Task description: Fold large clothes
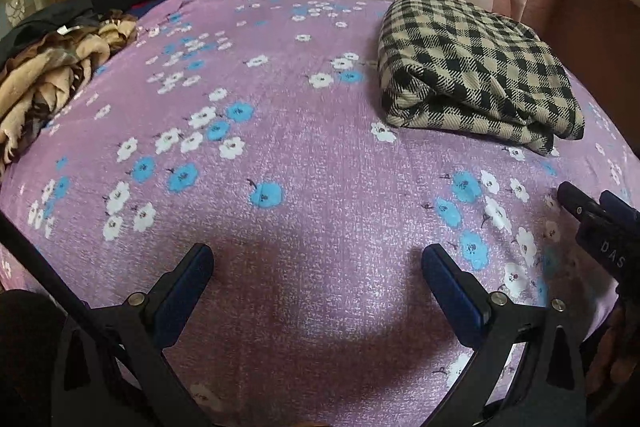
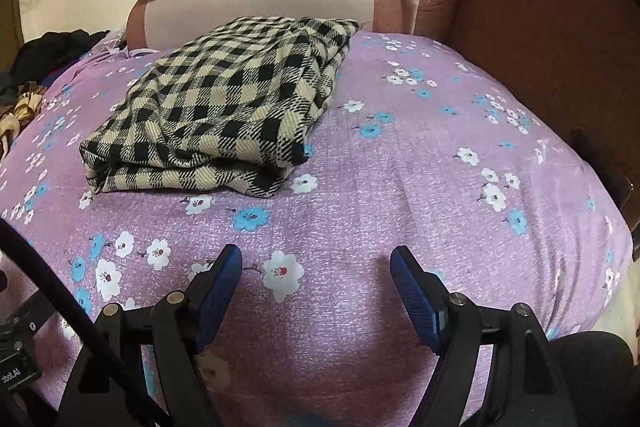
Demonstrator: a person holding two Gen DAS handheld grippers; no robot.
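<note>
I am seeing crumpled brown clothes (image 1: pixel 48 75) lying at the far left of the purple floral bedspread (image 1: pixel 320 155). My left gripper (image 1: pixel 318 267) is hovering released over its near middle. The folded checked garment (image 2: pixel 224 111) is resting toward its far side, possibly touching nothing else. My right gripper (image 2: pixel 316 269) is hanging spread and empty over its near edge.

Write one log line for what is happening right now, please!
left gripper: open, empty | right gripper: open, empty | checked cloth: folded on bed sheet | clothes pile: waiting, unfolded
</note>
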